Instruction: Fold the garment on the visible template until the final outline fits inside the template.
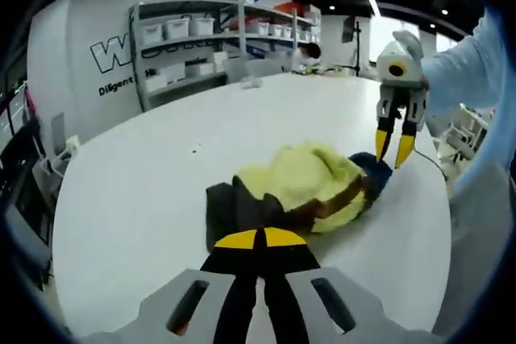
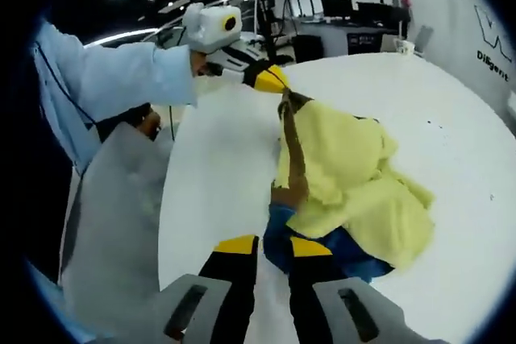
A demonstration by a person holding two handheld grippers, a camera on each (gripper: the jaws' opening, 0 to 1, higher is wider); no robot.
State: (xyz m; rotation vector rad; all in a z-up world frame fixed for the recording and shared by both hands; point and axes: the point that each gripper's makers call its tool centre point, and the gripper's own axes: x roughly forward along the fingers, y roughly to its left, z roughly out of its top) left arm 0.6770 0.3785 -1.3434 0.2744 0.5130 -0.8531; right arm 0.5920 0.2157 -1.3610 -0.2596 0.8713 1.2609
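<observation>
Here we see the garment (image 1: 318,187), a crumpled yellow piece with a brown band and a blue part, lying bunched on the white table (image 1: 161,167). In the left gripper view, the left gripper (image 1: 260,239) sits at the near edge of the heap, its yellow-tipped jaws pressed together with dark fabric pinched between them, so it grips the garment. In the right gripper view the same gripper (image 2: 274,80) comes in from the upper left and holds the brown band, which runs taut from its tips down into the heap (image 2: 347,191). The right gripper (image 2: 270,246) stands with its jaws apart, a clear gap between the yellow tips; the blue part of the garment lies in and just beyond that gap, near the tips, and we cannot tell whether they touch it. In the left gripper view this gripper (image 1: 397,149) hangs above the far side of the heap, tips pointing down and spread, just over the blue edge, holding nothing. A light blue sleeve (image 2: 113,78) leads to the left gripper. Shelves with white bins (image 1: 226,34) stand beyond the table.
</observation>
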